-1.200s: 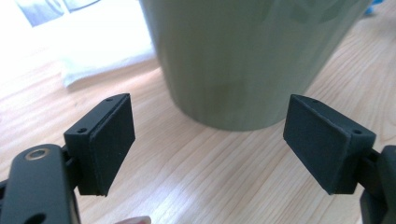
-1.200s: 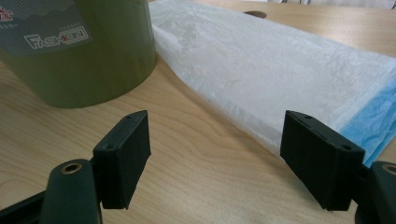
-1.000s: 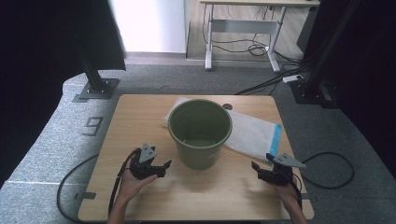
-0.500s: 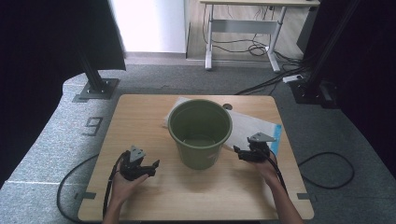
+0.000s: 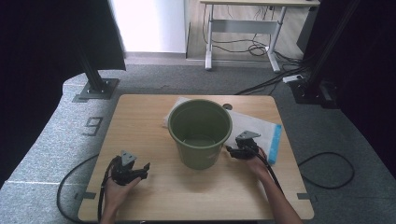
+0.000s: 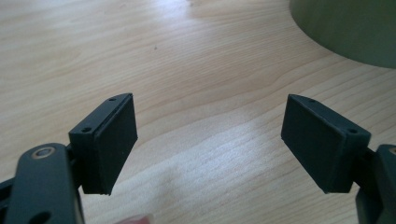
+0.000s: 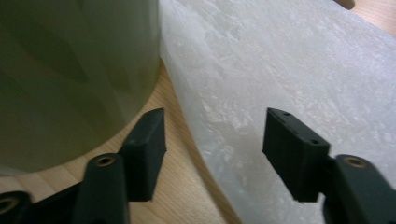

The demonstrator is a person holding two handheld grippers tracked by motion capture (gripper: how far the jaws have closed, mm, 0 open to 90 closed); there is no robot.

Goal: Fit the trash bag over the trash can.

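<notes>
The right hand-held gripper (image 5: 232, 150) sits low beside the round olive-green plastic bucket (image 5: 200, 131); its jaws have just been closing yet stand parted, the near edge of the thin white translucent plastic bag with a blue end strip (image 5: 256, 131) lying between them, the pads not yet pressing it. The bag lies flat on the pale wooden desk (image 5: 140, 112), partly tucked behind and under the bucket's right side. The left hand-held gripper (image 5: 143, 171) rests spread and empty on bare desk, well left of the bucket. To grip well, I judge the right jaws should slide lower so one pad gets under the bag's edge, then pinch without nudging the bucket.
</notes>
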